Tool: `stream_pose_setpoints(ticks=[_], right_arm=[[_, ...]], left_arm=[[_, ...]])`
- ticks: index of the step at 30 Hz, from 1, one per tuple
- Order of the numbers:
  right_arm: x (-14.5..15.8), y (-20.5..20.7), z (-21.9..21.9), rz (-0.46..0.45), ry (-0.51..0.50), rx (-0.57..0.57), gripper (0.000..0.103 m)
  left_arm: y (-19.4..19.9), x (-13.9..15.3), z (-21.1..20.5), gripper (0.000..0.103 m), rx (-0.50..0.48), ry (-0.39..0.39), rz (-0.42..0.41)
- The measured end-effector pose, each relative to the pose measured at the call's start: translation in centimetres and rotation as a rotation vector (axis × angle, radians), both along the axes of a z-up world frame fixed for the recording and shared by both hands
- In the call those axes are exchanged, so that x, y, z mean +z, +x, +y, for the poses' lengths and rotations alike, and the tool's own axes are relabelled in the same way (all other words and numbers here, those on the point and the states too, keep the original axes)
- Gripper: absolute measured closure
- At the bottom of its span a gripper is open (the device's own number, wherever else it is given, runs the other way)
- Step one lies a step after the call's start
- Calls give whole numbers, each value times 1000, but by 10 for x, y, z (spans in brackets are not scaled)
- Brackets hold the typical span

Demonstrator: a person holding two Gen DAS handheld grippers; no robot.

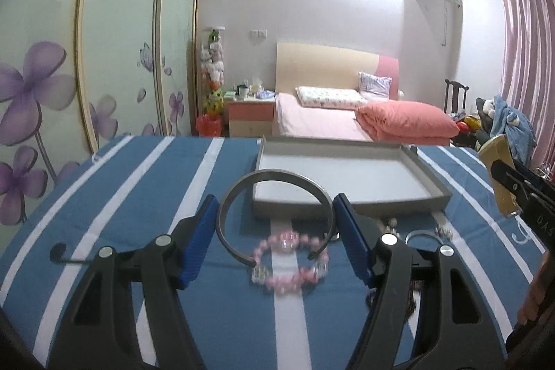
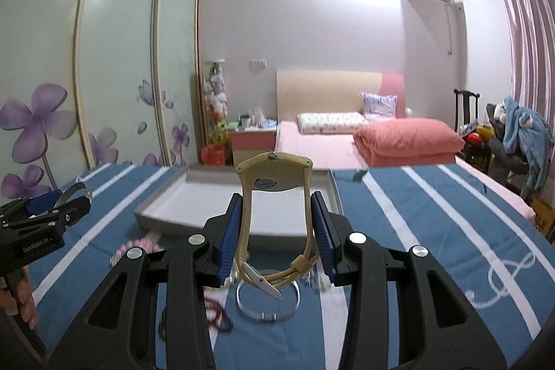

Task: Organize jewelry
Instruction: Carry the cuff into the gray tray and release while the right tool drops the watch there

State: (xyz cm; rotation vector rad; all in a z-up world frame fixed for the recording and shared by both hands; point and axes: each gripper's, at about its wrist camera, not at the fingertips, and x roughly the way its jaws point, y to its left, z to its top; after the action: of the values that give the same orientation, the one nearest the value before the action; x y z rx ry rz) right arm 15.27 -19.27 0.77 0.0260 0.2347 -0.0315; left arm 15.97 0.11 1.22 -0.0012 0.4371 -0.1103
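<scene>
Bangle (image 1: 277, 214) and watch (image 2: 274, 214) between closed jaws

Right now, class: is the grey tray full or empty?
Empty. The grey tray shows only its bare pale floor; the pink bead bracelet lies outside it on the striped cloth.

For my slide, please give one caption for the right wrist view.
Right gripper holds a yellow wristwatch upright before the grey tray.
</scene>
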Motion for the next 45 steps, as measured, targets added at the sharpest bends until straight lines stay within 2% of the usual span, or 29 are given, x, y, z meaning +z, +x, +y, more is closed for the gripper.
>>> stream_pose_setpoints(ticks=[10, 16, 25, 33, 38, 42, 45], right_arm=[[16, 32, -6, -93, -10, -6, 62], [10, 62, -10, -75, -7, -8, 62], [-12, 112, -14, 46, 4, 7, 62], [-38, 155, -13, 286, 37, 32, 62], [-48, 168, -9, 370, 58, 39, 62], [-49, 167, -11, 390, 78, 32, 56], [-46, 166, -12, 367, 69, 29, 41]], left_arm=[[43, 13, -15, 37, 4, 10, -59], [81, 6, -22, 37, 7, 2, -36], [139, -15, -44, 37, -20, 12, 37], [177, -45, -50, 37, -43, -1, 173], [190, -56, -46, 37, -37, -32, 233], [196, -62, -41, 37, -29, -52, 280], [198, -63, -38, 36, -29, -67, 284]])
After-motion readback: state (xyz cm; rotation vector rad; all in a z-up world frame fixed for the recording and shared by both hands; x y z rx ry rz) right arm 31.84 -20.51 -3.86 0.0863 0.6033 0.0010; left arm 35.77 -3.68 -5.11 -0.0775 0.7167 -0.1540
